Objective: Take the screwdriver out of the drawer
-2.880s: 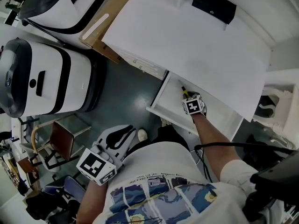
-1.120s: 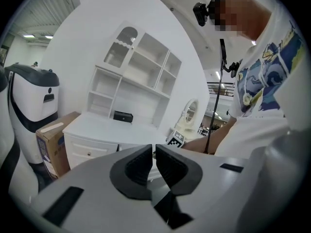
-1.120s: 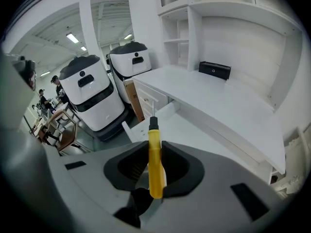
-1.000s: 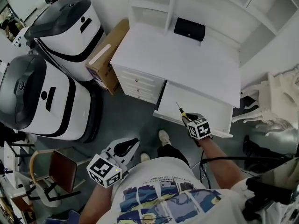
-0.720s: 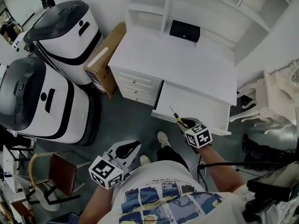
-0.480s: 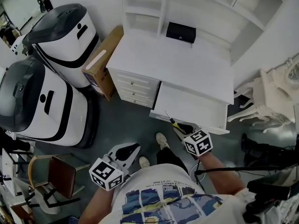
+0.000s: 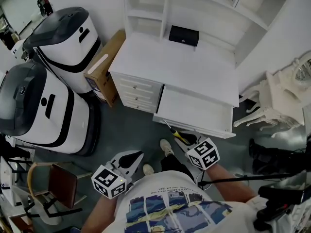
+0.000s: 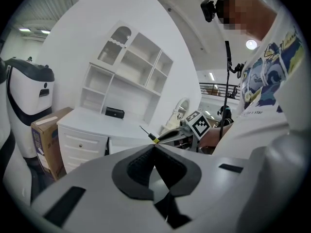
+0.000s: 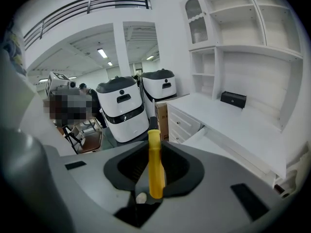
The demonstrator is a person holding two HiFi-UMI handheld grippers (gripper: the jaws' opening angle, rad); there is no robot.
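The screwdriver, yellow and black handle with a thin shaft, is out of the open white drawer and hangs in front of it, over the floor. My right gripper is shut on its handle, tip pointing up-left. In the right gripper view the yellow handle stands between the jaws of the right gripper. My left gripper is low at the left, near my body, shut and empty. In the left gripper view its tips meet, and the screwdriver shows beyond them.
The white desk with side drawers and shelves carries a small black box. A cardboard box leans at its left. Two large white-and-black machines stand on the left. White ornate furniture is right.
My right gripper has lifted the screwdriver out of the drawer and drawn it back toward my body. The left gripper has barely shifted.
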